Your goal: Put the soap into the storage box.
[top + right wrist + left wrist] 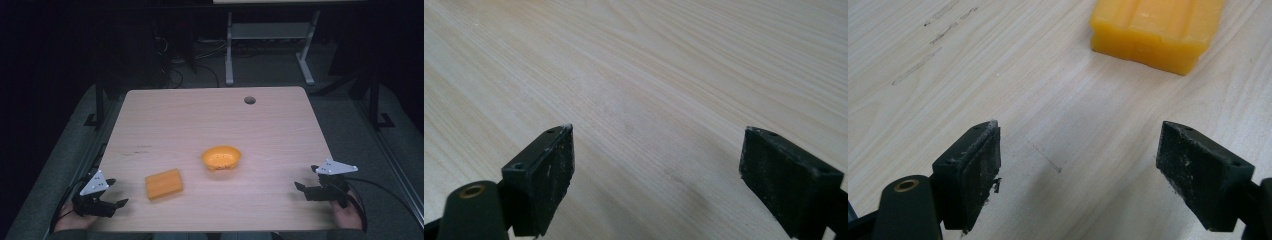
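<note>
Sponge (163, 184) lies at 2 o'clock from the left gripper (114, 192) (jaws spread, empty); approach low, straddle its short sides squarely. Right gripper (303, 188) gapes idle.

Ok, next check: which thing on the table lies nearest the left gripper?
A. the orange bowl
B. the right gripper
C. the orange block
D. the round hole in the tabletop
C. In the high view the orange block lies just beyond the left gripper, while the orange bowl sits farther toward the table's middle; the left gripper view also shows the block ahead of its open jaws.
</note>
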`<state>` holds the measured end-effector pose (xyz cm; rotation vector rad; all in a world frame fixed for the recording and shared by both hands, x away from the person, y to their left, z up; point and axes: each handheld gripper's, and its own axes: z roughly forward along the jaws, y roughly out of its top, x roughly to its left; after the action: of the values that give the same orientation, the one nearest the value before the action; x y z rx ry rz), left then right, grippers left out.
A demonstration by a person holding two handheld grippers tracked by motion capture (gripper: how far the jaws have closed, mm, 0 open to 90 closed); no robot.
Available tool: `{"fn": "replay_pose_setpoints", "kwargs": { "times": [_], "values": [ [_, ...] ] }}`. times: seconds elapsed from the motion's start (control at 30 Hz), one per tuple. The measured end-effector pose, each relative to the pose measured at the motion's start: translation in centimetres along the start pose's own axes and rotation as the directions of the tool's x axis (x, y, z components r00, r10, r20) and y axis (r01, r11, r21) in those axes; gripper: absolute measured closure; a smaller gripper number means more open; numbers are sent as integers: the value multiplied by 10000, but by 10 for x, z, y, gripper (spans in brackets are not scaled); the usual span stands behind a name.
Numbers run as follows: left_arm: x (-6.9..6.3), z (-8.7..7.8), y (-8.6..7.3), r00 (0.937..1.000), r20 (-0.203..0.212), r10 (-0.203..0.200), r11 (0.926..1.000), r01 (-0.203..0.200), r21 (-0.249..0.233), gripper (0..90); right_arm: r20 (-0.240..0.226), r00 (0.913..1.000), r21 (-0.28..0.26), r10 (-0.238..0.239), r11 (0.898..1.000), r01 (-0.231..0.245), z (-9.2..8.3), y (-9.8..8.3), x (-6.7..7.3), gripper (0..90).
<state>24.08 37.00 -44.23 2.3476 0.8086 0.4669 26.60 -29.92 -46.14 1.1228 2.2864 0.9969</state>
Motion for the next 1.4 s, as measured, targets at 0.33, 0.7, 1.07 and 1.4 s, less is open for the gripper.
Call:
{"fn": "replay_pose_setpoints", "kwargs": {
  "times": [0.33,0.7,1.07,1.4],
  "values": [
    [-2,3,2,9993,335,143,9997,-150,210,174,-23,10000,19,-14,10000,14,0,0,1,140],
    [-5,6,6,9983,486,317,9987,-335,373,174,-82,10000,35,-26,10000,26,0,0,1,139],
    [-12,7,16,9957,667,642,9973,-664,310,174,-103,9999,44,-58,10000,58,1,1,2,139],
    [-16,9,20,9944,752,737,9965,-765,351,174,-114,9999,43,-59,10000,60,0,1,3,139]
  ]
}}
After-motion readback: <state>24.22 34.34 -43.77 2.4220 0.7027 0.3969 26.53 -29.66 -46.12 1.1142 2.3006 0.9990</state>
